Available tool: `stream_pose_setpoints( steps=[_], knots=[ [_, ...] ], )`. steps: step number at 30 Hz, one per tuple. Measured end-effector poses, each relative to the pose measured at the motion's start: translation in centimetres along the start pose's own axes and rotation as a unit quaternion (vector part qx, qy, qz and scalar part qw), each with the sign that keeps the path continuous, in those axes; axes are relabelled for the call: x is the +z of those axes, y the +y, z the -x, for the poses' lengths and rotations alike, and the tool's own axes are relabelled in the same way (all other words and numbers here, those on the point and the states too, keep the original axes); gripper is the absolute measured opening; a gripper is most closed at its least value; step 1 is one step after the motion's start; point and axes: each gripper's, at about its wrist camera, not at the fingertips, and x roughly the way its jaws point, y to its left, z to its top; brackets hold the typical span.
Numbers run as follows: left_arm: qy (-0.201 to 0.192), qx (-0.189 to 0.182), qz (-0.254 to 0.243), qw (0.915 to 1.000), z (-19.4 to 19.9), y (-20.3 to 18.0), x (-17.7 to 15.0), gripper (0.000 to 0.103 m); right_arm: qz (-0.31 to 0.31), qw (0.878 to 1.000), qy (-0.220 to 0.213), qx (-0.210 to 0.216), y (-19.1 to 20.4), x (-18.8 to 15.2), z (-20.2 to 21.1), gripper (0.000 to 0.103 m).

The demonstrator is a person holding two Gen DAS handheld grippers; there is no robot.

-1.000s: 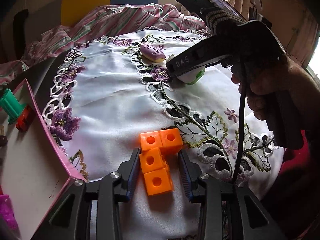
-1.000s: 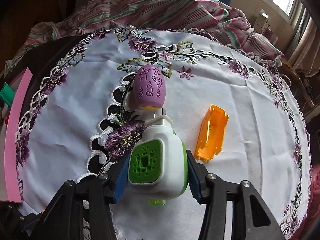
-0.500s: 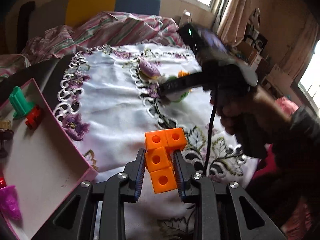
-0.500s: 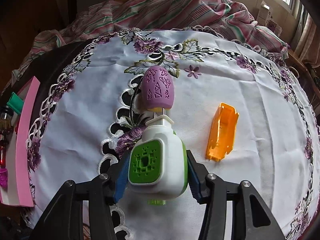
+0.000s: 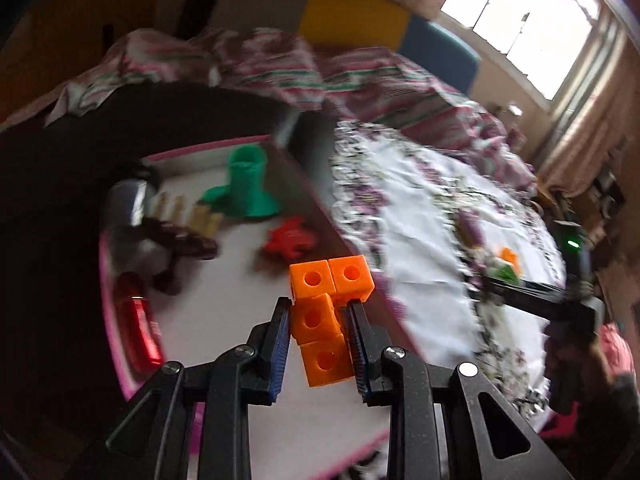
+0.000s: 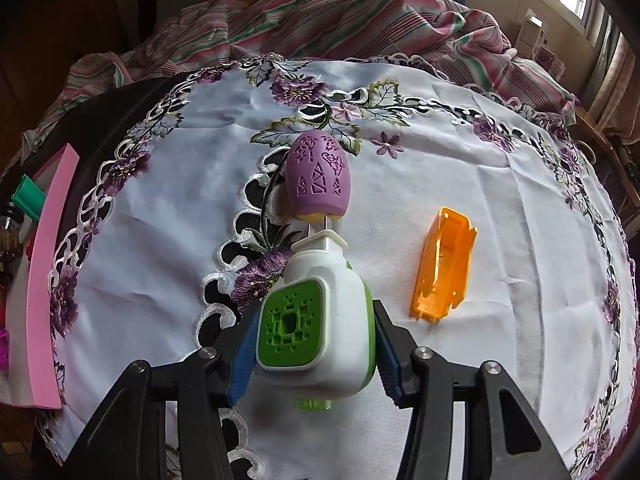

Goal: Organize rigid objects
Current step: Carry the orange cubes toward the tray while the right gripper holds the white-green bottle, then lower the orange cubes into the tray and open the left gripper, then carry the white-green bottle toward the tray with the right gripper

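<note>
My left gripper (image 5: 318, 312) is shut on an orange piece of joined cubes (image 5: 324, 312) and holds it in the air above the pink-rimmed tray (image 5: 240, 312). The tray holds a green stand (image 5: 246, 188), a red star-like piece (image 5: 290, 238), a red tube (image 5: 138, 328) and dark and beige bits. My right gripper (image 6: 316, 328) is shut on a white and green paper punch (image 6: 316, 320) over the white embroidered cloth (image 6: 160, 248). Just beyond the punch lies a purple patterned egg (image 6: 320, 178). An orange open casing (image 6: 444, 268) lies to the right of the punch.
The tray's pink edge (image 6: 52, 272) shows at the left of the right wrist view. A striped blanket (image 6: 360, 20) is bunched behind the cloth. In the left wrist view a person's hand and the other gripper (image 5: 560, 304) are at far right, blurred.
My left gripper closed on the orange cubes, lifted them off the cloth and swung left over the tray, rolling as it went. The right gripper kept still on the punch.
</note>
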Motion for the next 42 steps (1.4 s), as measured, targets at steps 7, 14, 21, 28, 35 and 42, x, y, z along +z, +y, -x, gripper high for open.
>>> stream_pose_setpoints(
  steps=[7, 14, 21, 28, 35, 42],
  knots=[
    [0.047, 0.059, 0.04, 0.9963, -3.2, 4.2, 1.2, 0.028, 0.003, 1.0, 0.0, 0.002, 0.1, 0.1, 0.0, 0.052],
    [0.039, 0.089, 0.029, 0.9949, -3.7, 4.7, 1.1, 0.03, 0.005, 1.0, 0.0, 0.001, 0.1, 0.1, 0.0, 0.052],
    [0.019, 0.112, 0.011, 0.9934, -2.4, 4.5, 0.6, 0.051, 0.006, 1.0, 0.0, 0.001, 0.0, 0.1, 0.0, 0.052],
    [-0.027, 0.132, 0.0, 0.9909, 0.3, 3.6, -0.2, 0.051, 0.008, 1.0, -0.001, -0.003, 0.1, -0.1, -0.1, 0.052],
    [-0.064, 0.137, -0.015, 0.9884, 3.3, 2.8, -1.1, 0.052, 0.003, 1.0, -0.002, -0.002, -0.1, 0.0, 0.1, 0.052],
    [-0.072, 0.138, -0.011, 0.9877, 4.7, 2.5, -1.8, 0.052, -0.002, 1.0, -0.019, 0.018, -0.1, 0.1, 1.0, 0.052]
  ],
)
